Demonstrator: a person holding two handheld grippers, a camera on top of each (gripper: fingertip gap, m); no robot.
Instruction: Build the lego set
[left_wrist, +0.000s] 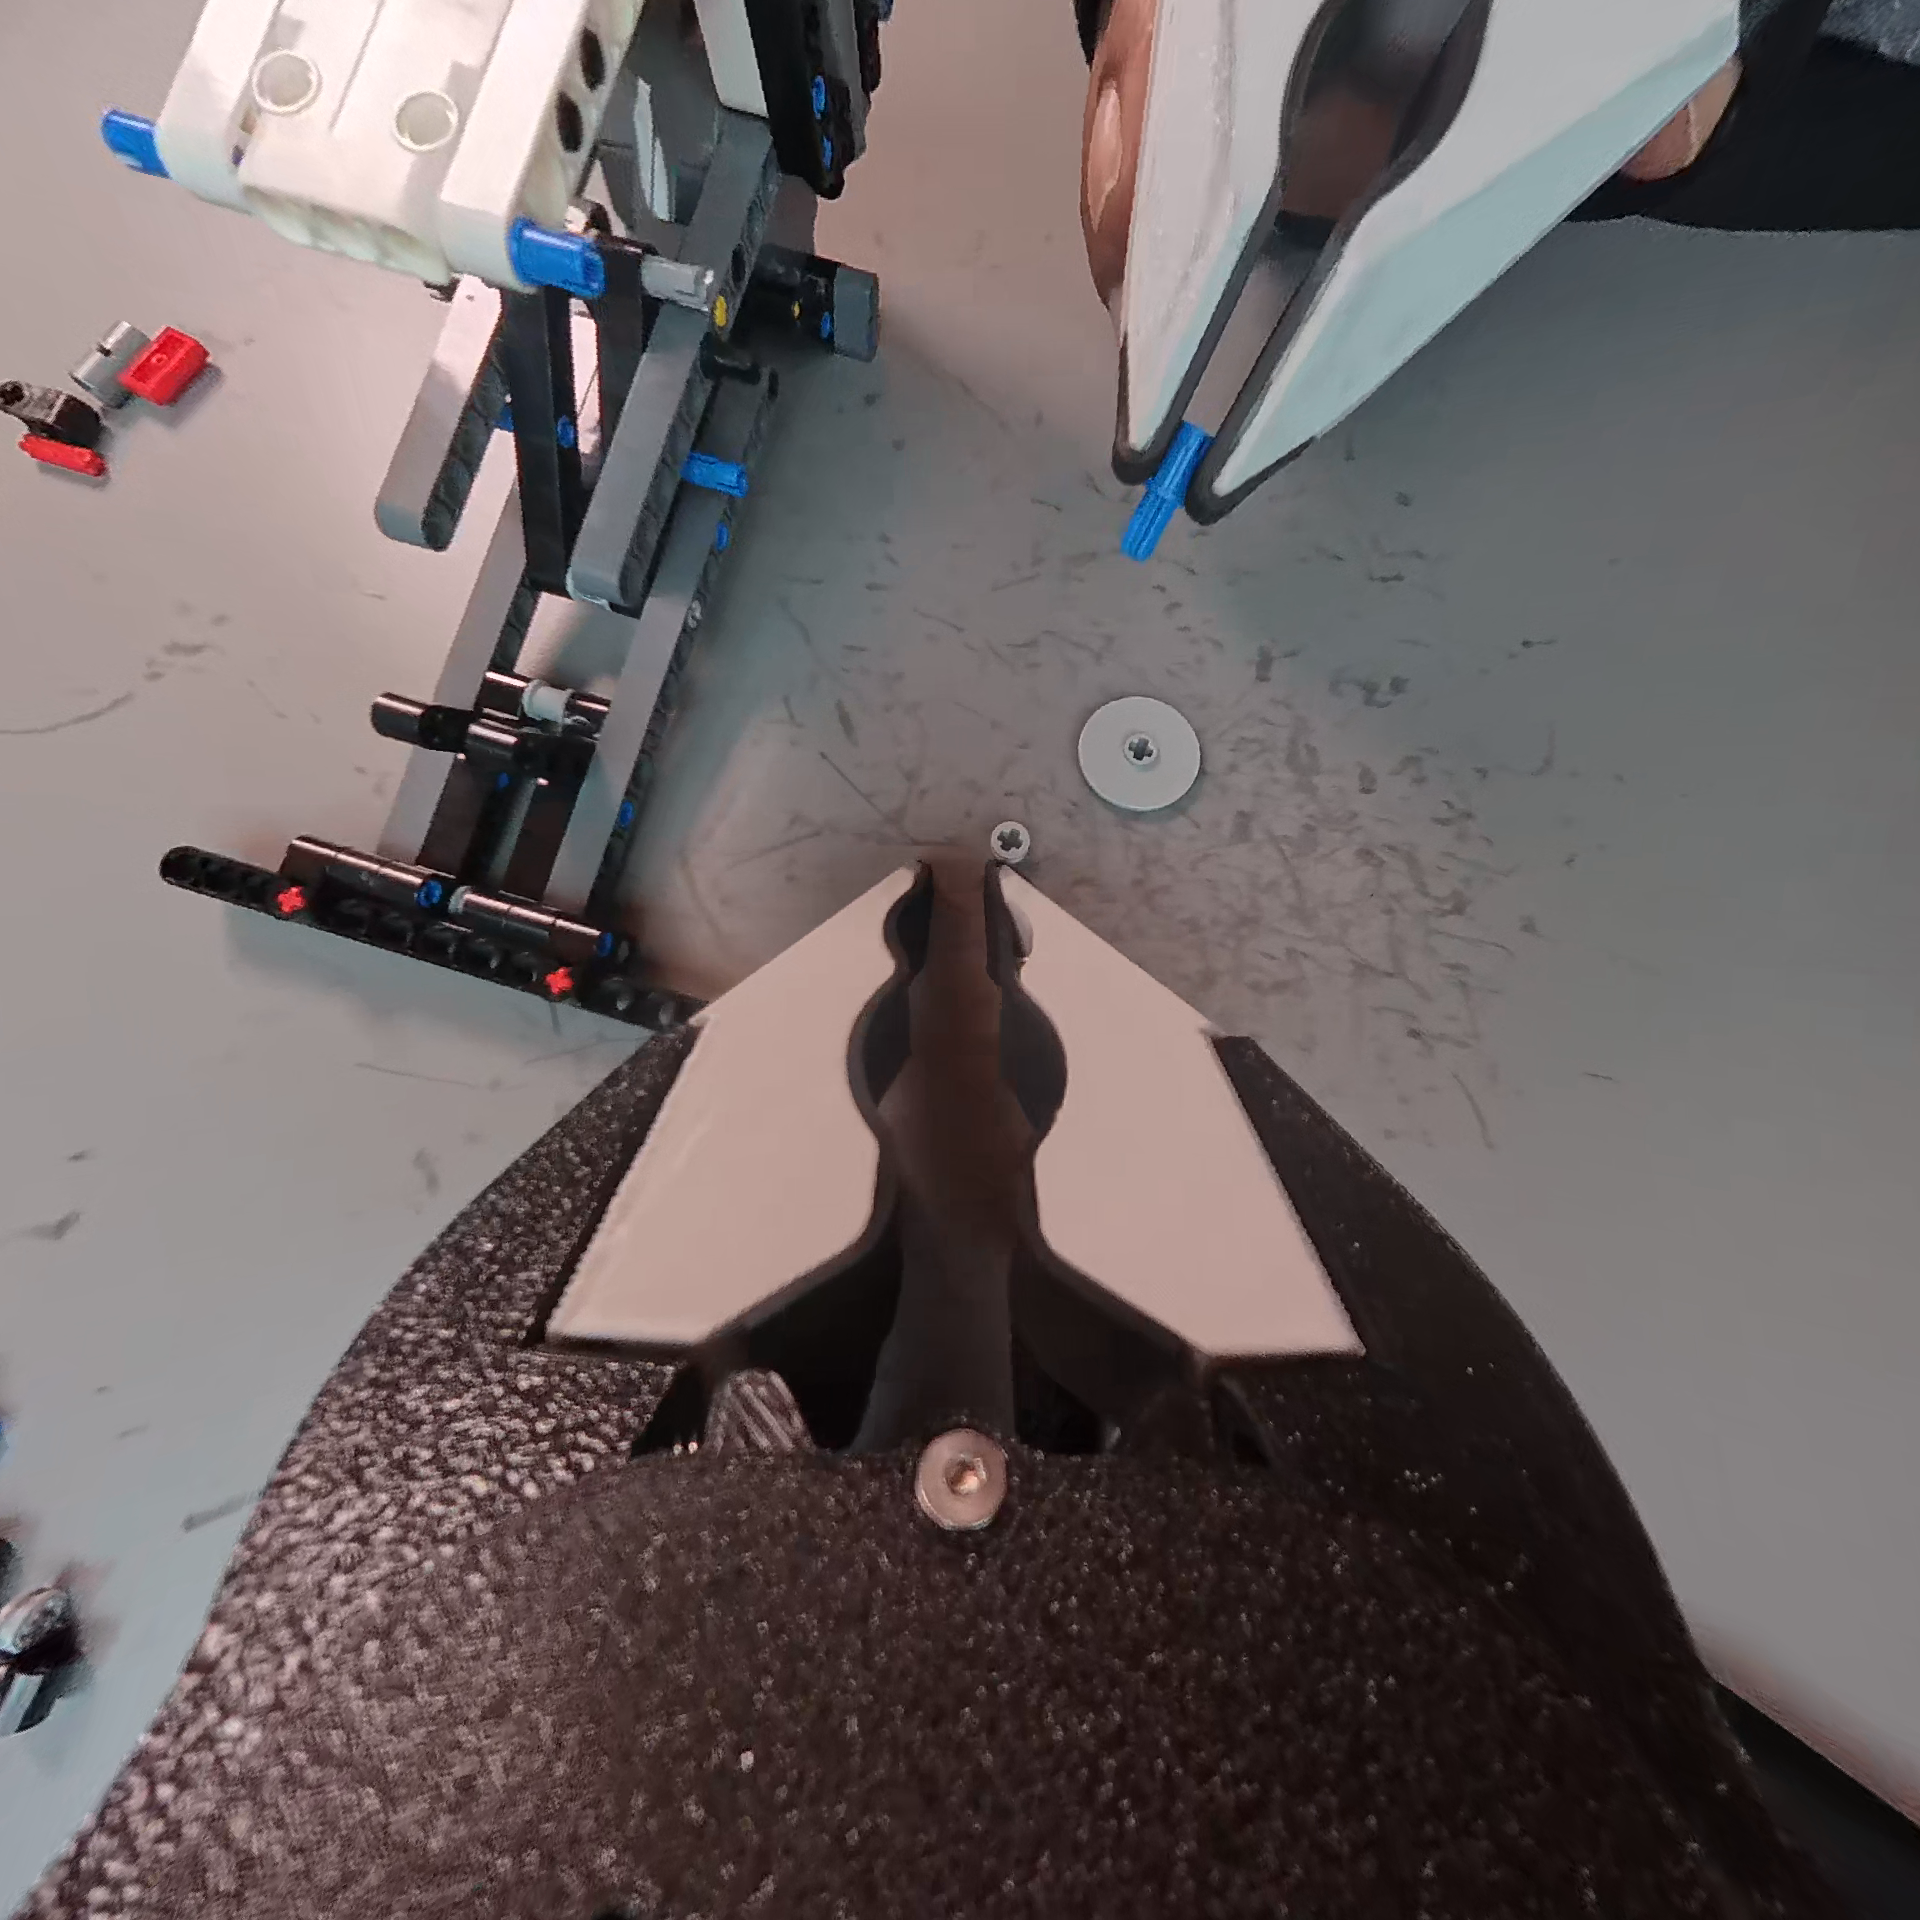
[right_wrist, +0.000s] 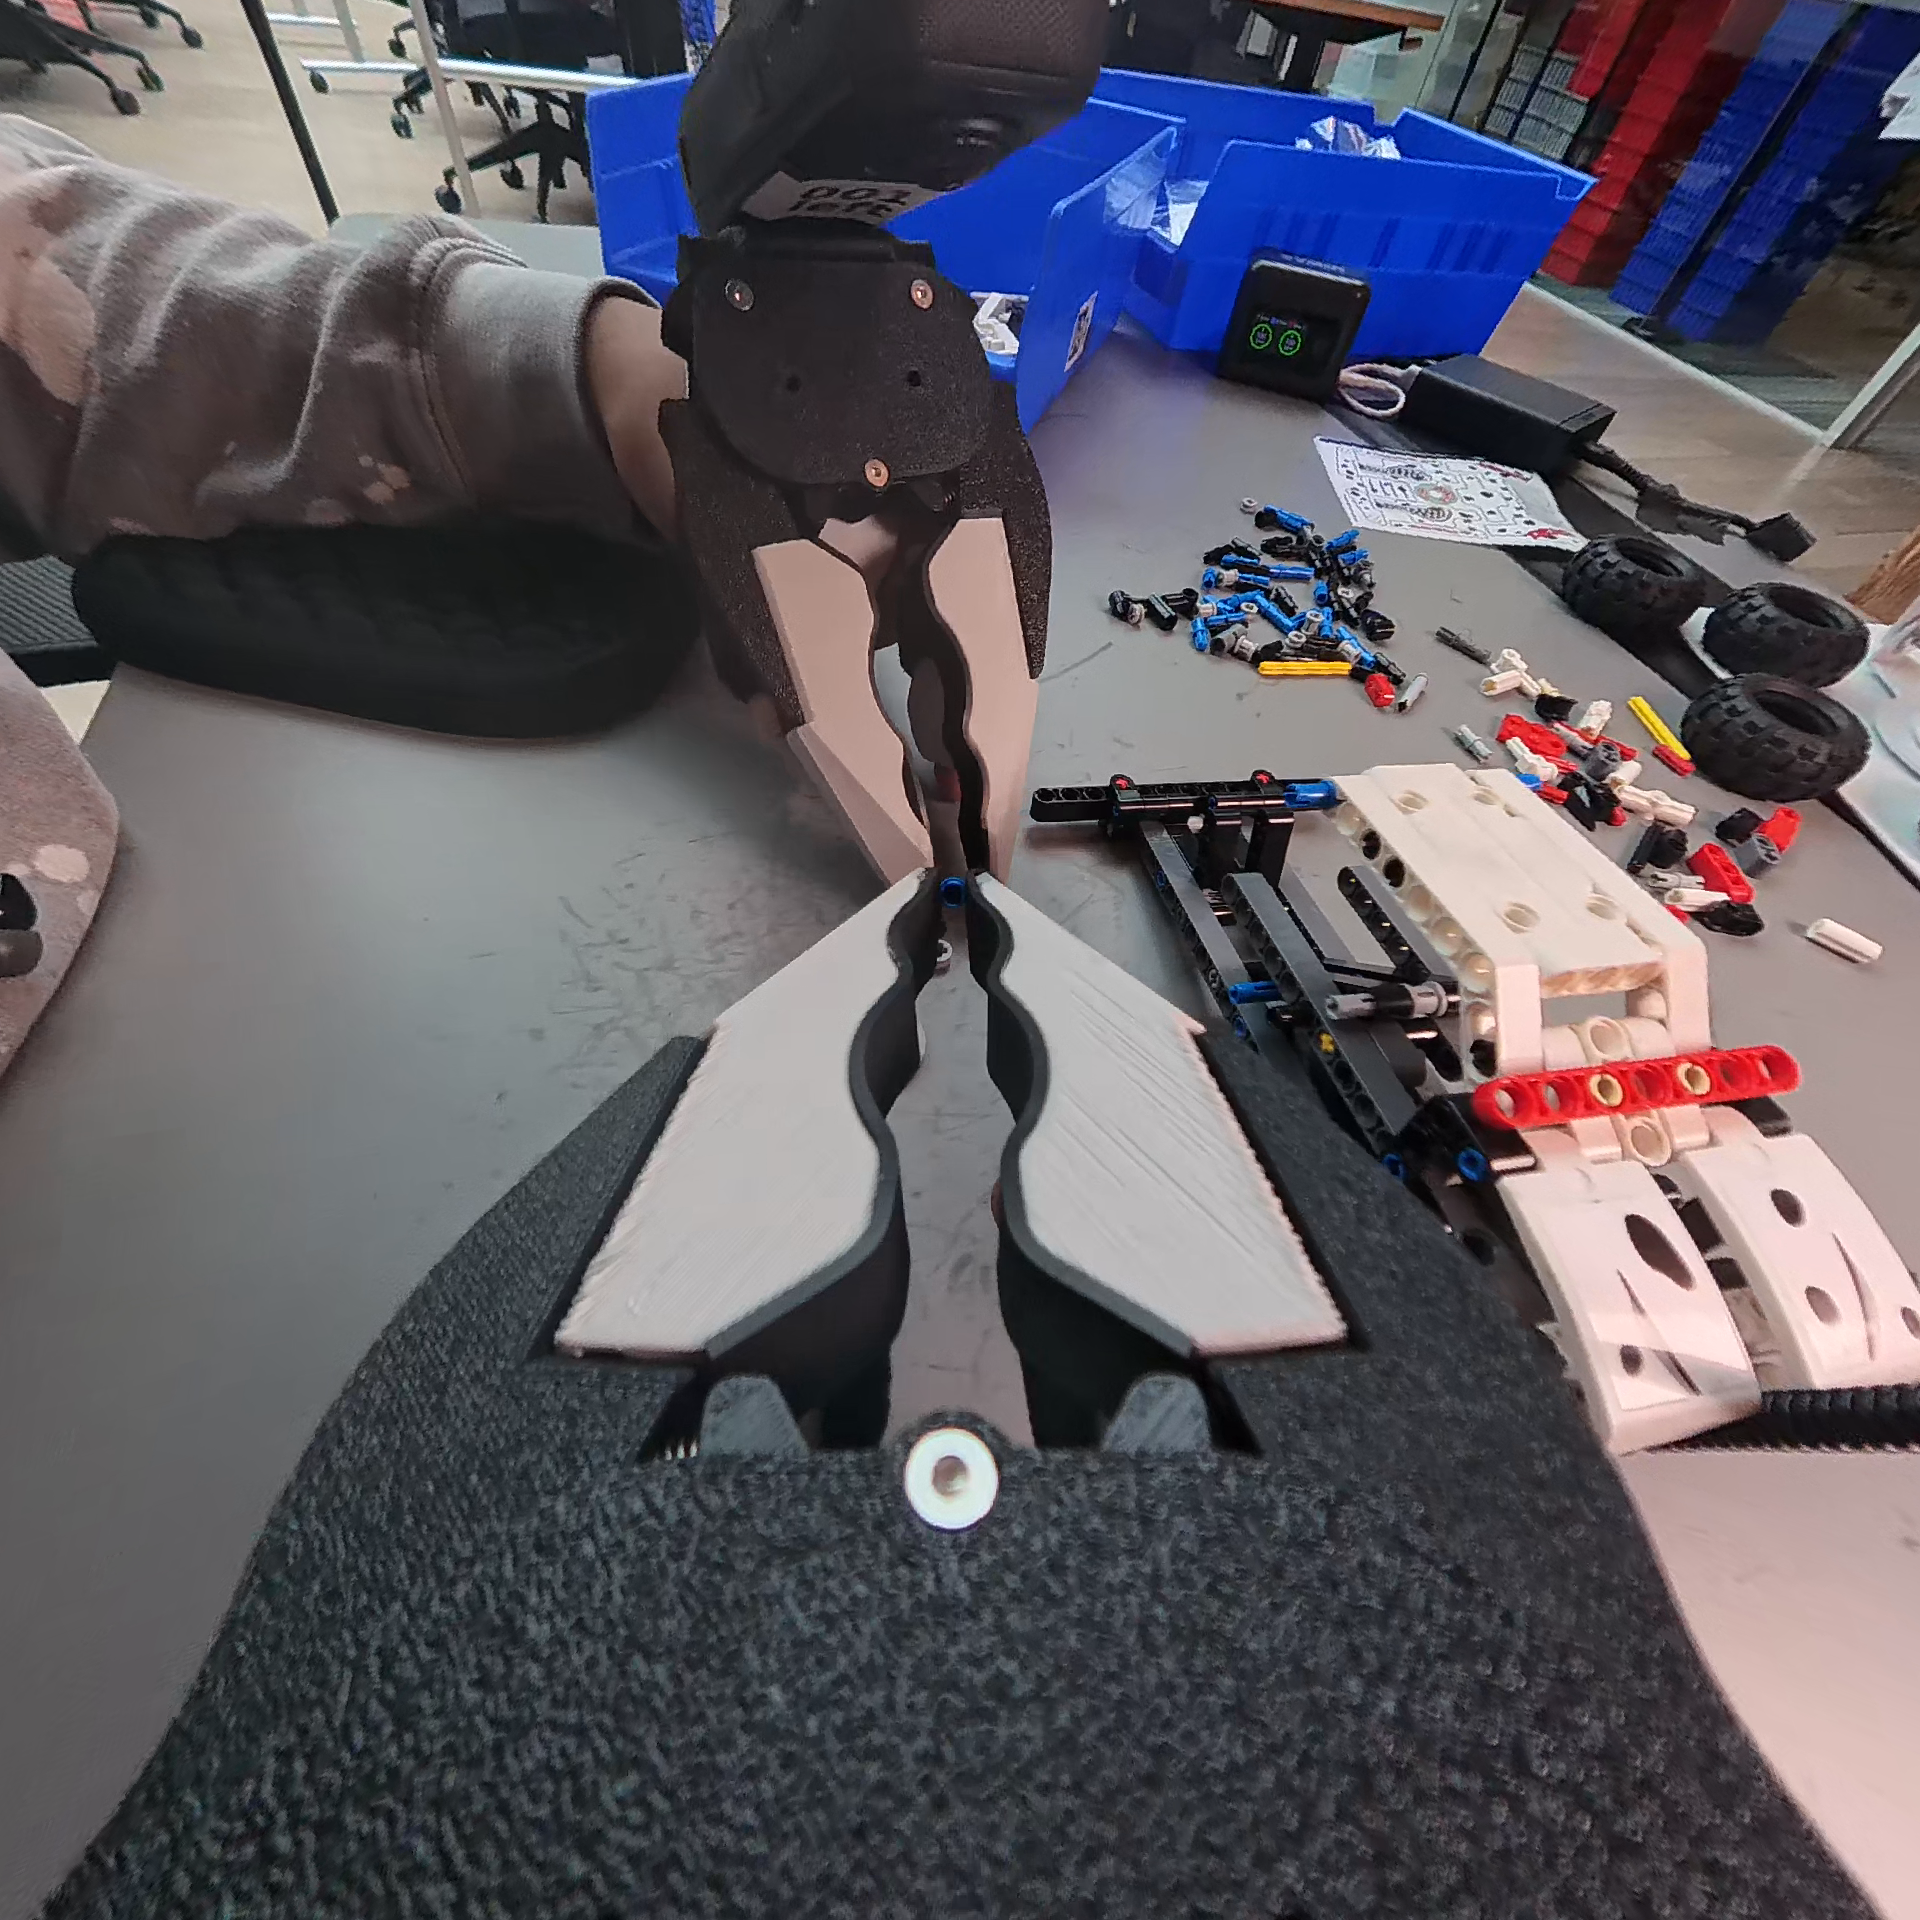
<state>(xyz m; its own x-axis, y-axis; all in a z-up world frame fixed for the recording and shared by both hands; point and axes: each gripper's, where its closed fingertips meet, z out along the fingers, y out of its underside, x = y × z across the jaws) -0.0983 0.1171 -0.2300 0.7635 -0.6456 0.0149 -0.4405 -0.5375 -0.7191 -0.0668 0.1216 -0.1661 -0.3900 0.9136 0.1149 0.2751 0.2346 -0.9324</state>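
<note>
A: How many of each do you count?

B: One half-built lego truck (right_wrist: 1455, 997), white cab with a black frame, at three o'clock of the right gripper (right_wrist: 952, 883) on the grey counter (right_wrist: 416, 1039). Three black tyres (right_wrist: 1766, 665) sit at two o'clock, beside two loose scatters of small parts (right_wrist: 1299, 613). One grey disc (left_wrist: 1139, 750) and one small grey bush (left_wrist: 1009, 840) lie just ahead of the left gripper (left_wrist: 958, 871).

A: And the grippers?

B: Two. The right one pinches a single blue pin (left_wrist: 1162, 494) at its tips; the pin's free end sticks out toward the counter. In the left wrist view it comes in from one o'clock, tilted down.

A: The left?

B: Nearly pressed together, a thin gap between its fingers, nothing held. Its tips point steeply down at the counter, meeting the right gripper's tips almost nose to nose. A sleeved forearm (right_wrist: 312, 343) reaches in from ten o'clock behind it.
</note>
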